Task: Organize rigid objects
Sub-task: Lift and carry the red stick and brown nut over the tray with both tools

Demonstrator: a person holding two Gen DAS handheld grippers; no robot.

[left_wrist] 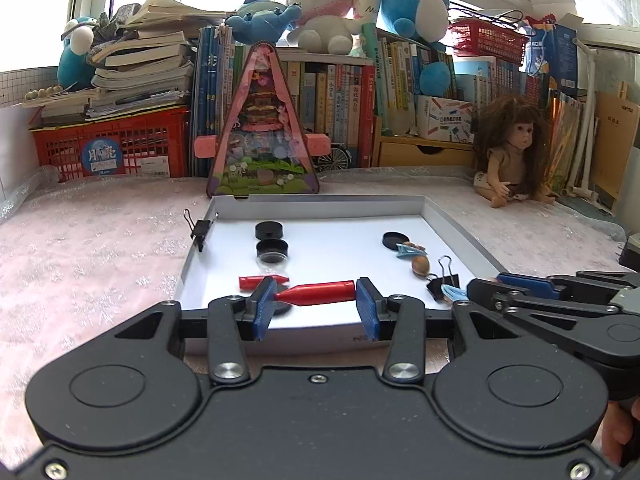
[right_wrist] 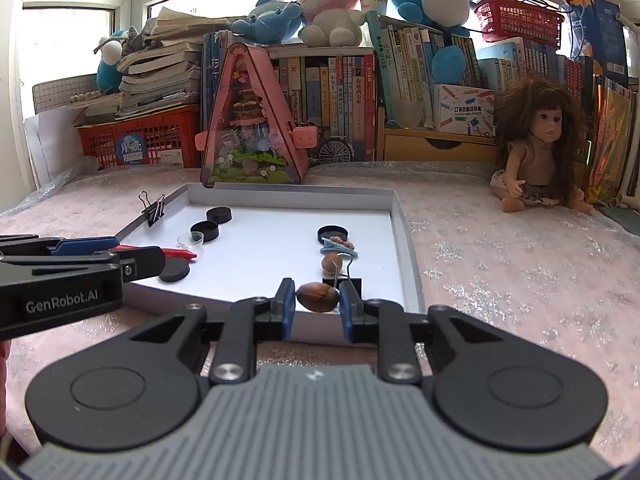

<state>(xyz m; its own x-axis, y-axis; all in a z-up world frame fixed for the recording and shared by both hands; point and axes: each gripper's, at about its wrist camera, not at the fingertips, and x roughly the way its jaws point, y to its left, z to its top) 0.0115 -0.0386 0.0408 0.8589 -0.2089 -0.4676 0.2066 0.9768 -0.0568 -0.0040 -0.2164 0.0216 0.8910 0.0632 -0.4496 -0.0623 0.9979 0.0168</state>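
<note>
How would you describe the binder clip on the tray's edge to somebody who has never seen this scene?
Find the white tray on the pink cloth. On its left rim, near the far corner, a black binder clip grips the wall. The other binder clip lies inside the tray, at the near right.

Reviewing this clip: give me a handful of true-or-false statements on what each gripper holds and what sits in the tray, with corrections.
1. The left gripper holds a red pen-like piece crosswise between its pads. True.
2. The right gripper is empty. False: it is shut on a brown nut.
3. A binder clip is clipped on the white tray's left wall. True.
4. The doll sits inside the tray. False: it sits on the pink cloth, right of the tray.
5. A second red piece lies in the tray. True.
</note>
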